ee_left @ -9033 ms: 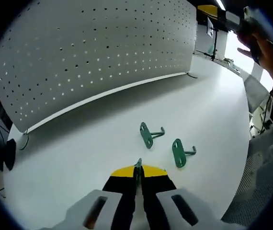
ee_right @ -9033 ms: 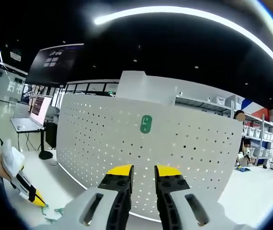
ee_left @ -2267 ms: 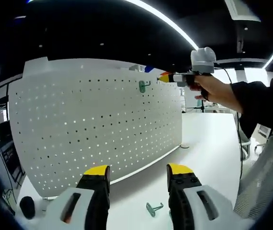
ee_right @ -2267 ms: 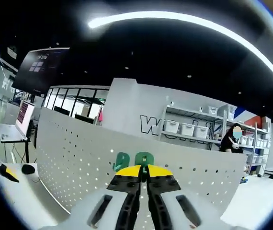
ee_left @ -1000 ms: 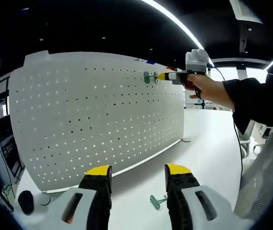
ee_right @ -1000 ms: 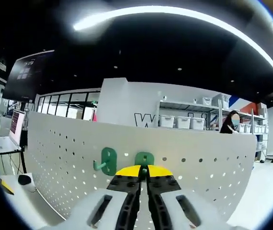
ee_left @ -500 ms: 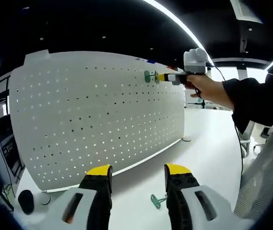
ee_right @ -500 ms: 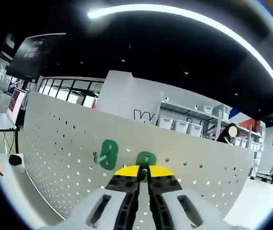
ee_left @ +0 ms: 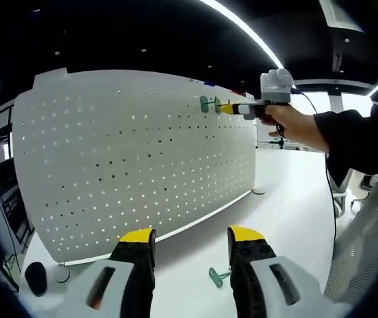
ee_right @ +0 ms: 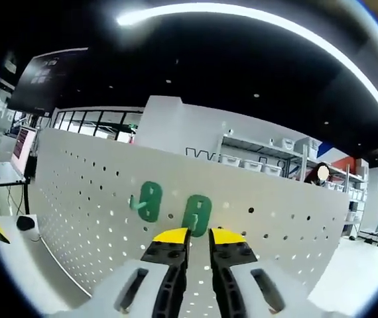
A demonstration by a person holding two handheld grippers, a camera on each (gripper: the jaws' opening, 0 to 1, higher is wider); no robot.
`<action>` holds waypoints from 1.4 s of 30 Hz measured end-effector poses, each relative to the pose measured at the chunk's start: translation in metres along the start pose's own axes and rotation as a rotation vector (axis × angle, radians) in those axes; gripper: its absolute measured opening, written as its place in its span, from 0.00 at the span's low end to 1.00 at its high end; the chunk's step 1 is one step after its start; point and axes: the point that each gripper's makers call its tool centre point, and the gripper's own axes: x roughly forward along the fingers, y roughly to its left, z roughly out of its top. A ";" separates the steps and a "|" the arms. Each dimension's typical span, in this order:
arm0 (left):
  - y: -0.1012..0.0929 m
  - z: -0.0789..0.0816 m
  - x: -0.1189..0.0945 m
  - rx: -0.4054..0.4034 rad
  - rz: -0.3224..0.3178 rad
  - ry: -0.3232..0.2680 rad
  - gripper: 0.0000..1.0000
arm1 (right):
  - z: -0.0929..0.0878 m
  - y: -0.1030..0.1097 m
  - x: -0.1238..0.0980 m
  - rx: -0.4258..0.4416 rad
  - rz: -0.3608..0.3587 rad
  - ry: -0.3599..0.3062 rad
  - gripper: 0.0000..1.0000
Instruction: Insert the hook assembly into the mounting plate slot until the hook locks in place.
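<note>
Green hooks [ee_right: 196, 215] hang on the white pegboard [ee_right: 96, 199] at frame centre; the right gripper [ee_right: 192, 236] sits just below, jaws slightly parted, apparently letting go. The left gripper [ee_left: 187, 236], spread wide, waits above a spare hook [ee_left: 217, 276] on the table [ee_left: 288, 199]

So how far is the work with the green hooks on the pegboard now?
Done: two green hooks sit on the white pegboard. In hand: nothing; the right gripper has its jaws slightly apart just below the second hook, and the left gripper is open. Left: one hook on the table to pick up and mount.
</note>
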 end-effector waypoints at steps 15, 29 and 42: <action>-0.004 -0.009 0.003 -0.001 -0.016 0.027 0.44 | 0.017 -0.015 -0.031 0.003 -0.027 -0.038 0.17; -0.011 -0.024 0.007 0.008 -0.038 0.077 0.43 | 0.020 -0.015 -0.064 0.002 -0.029 -0.060 0.19; -0.019 -0.043 0.010 0.020 -0.059 0.138 0.42 | 0.006 -0.003 -0.103 0.057 -0.016 -0.061 0.19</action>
